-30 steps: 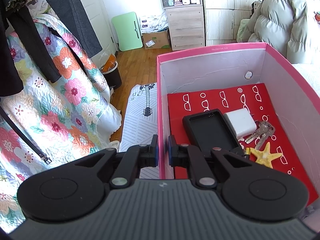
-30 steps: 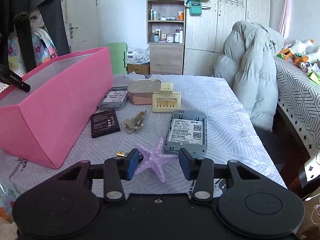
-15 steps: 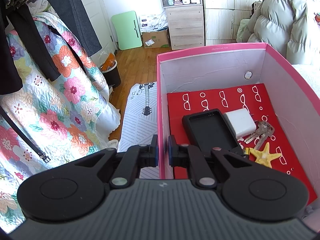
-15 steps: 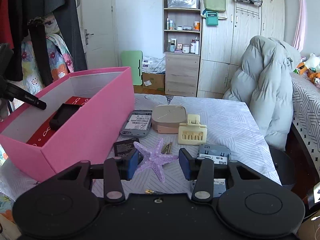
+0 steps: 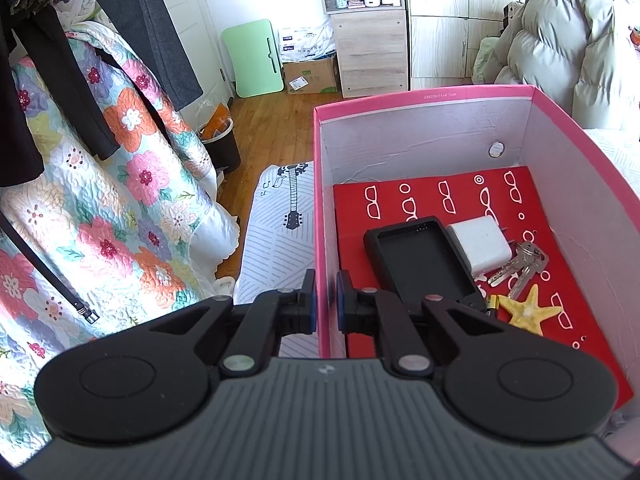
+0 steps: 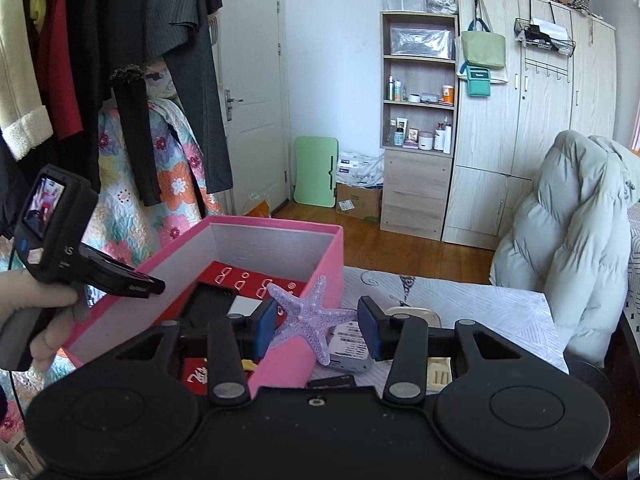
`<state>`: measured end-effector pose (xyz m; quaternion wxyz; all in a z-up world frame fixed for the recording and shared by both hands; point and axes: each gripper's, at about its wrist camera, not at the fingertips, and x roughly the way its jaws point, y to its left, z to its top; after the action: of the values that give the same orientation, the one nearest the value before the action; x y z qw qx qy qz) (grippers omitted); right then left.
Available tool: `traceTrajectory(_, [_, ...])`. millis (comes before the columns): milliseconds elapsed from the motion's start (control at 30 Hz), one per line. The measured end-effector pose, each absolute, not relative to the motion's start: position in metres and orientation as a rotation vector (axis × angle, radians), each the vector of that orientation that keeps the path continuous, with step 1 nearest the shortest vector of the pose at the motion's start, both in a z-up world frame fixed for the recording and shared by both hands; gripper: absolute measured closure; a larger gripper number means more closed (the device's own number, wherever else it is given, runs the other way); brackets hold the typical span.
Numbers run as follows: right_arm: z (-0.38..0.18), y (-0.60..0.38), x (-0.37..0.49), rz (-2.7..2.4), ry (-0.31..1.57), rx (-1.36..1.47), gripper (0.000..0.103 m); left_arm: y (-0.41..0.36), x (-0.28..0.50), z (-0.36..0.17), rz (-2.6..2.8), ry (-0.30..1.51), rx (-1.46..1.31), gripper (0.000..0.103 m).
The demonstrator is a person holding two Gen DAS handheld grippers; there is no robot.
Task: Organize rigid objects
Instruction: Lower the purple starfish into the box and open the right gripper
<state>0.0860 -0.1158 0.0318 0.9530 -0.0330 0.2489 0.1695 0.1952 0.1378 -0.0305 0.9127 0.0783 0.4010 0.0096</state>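
Wooden floor, a floral quilt (image 5: 100, 208) at left and hanging dark clothes fill the left wrist view's background. At lower centre, the left gripper (image 5: 325, 300) has its fingers closed on the near left wall of a pink box (image 5: 424, 98); small print on the far rim is too small to read. Inside, on a red liner with white glasses drawings, lie a black case (image 5: 420, 264), white charger (image 5: 480, 246), keys (image 5: 520, 268) and yellow starfish (image 5: 528, 310).

Right wrist view: wardrobe and shelves behind. The right gripper (image 6: 316, 326), fingers partly apart, carries a purple starfish (image 6: 314, 314) at centre frame, over the pink box's (image 6: 280, 226) right wall. At left, a gloved hand (image 6: 36, 316) holds the other gripper's handle.
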Motion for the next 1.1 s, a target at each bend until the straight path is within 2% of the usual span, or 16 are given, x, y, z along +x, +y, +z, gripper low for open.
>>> traceTrajectory(300, [0.025, -0.072, 0.119, 0.556, 0.583, -0.121, 0.053, 0.137, 0.193, -0.030, 0.018, 0.814, 0.159, 0.096])
traceTrajectory(633, [-0.013, -0.039, 0.182, 0.528, 0.815, -0.200, 0.053, 0.144, 0.191, -0.027, 0.009, 0.809, 0.134, 0.097])
traceTrajectory(700, [-0.014, -0.040, 0.189, 0.525, 0.812, -0.173, 0.052, 0.145, 0.191, -0.027, 0.007, 0.810, 0.126, 0.097])
traceTrajectory(733, [-0.013, -0.042, 0.190, 0.524, 0.811, -0.150, 0.047, 0.146, 0.191, -0.027, 0.005, 0.809, 0.123, 0.097])
traceTrajectory(867, [0.001, -0.059, 0.188, 0.547, 0.772, -0.028, 0.041, 0.146, 0.191, -0.026, 0.004, 0.808, 0.122, 0.097])
traceTrajectory(1100, [0.030, -0.108, 0.152, 0.503, 0.635, 0.017, 0.040, 0.146, 0.191, -0.026, 0.003, 0.803, 0.123, 0.097])
